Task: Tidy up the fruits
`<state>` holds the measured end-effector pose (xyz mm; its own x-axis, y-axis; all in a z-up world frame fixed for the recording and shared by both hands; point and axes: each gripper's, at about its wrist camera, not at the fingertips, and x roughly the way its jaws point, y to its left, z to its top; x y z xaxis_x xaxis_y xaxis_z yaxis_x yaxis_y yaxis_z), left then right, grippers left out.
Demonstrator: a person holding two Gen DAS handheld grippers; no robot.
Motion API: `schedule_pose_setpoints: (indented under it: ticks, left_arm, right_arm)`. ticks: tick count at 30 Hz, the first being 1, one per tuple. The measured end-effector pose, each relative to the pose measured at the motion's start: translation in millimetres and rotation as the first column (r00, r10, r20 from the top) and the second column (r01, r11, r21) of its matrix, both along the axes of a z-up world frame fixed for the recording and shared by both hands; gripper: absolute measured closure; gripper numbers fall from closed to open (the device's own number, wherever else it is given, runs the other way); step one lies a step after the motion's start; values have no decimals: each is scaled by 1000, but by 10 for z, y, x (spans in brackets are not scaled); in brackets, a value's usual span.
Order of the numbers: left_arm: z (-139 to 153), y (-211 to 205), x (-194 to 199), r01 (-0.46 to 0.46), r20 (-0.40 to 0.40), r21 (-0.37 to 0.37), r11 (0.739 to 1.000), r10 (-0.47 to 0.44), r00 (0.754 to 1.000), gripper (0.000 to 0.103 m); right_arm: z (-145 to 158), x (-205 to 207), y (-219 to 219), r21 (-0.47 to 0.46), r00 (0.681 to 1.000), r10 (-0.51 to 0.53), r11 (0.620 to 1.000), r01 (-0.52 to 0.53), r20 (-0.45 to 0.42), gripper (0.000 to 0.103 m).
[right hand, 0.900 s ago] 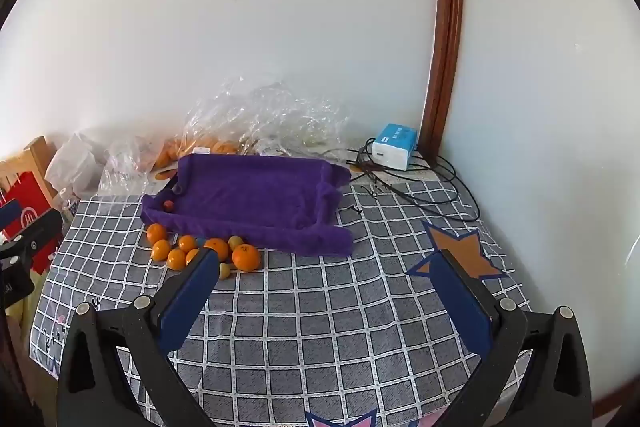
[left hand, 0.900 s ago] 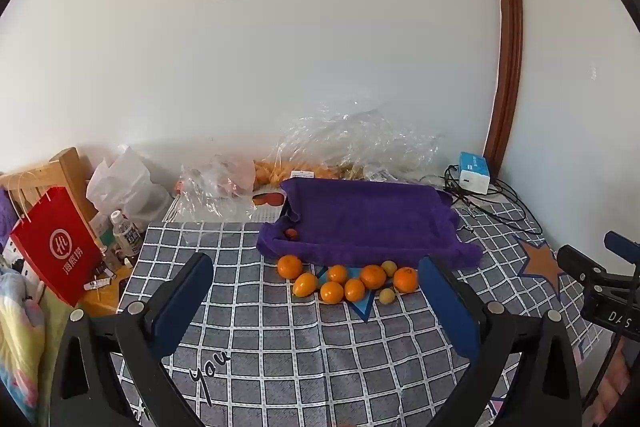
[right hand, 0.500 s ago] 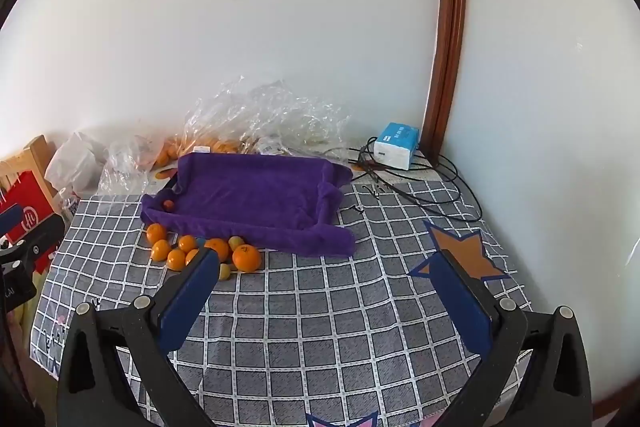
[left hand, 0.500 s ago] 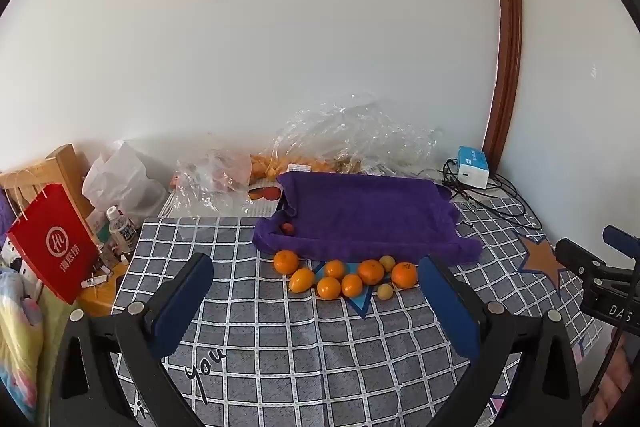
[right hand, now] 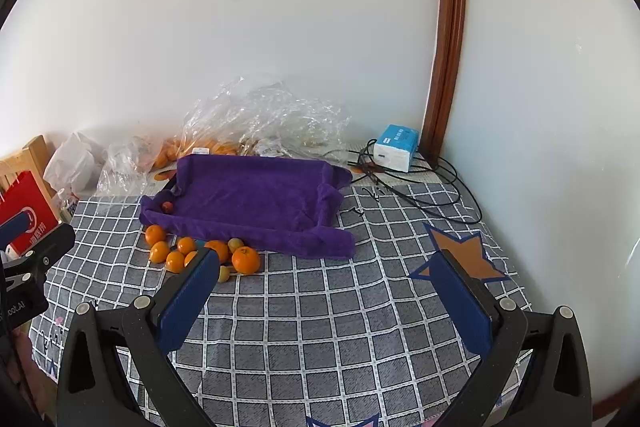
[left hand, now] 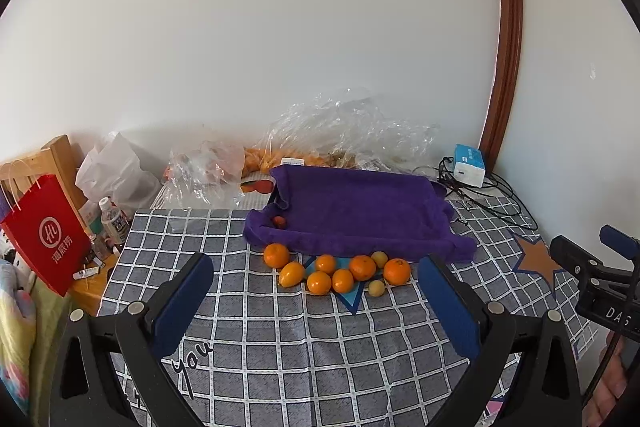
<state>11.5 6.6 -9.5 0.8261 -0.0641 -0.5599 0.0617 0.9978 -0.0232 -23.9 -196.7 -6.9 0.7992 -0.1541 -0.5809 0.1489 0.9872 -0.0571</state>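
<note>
Orange fruits clustered on the checked counter, touching the near edge of the purple-lined tray; two small yellowish ones among them. Only one small reddish fruit inside the tray, at its left corner. Sorting barely begun, judging by that: nearly all left to move. Left tool tilted down toward the pile, wide open, empty, well short of it. Right tool likewise open and empty, aimed at bare cloth right of the pile.

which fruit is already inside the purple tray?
Only the small reddish fruit in the purple cloth-lined tray's near-left corner; the oranges and pale ones lie outside on the tablecloth.
</note>
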Motion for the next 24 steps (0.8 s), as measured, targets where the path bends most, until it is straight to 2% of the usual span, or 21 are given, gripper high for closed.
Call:
schedule_pose_setpoints:
  ticks: [24]
  left_arm:
    - [-99, 100, -21, -15, -5, -31, 999, 15, 1000, 0]
  right_arm:
    - [4, 19, 88, 0, 1000, 10, 1000, -10, 4, 0]
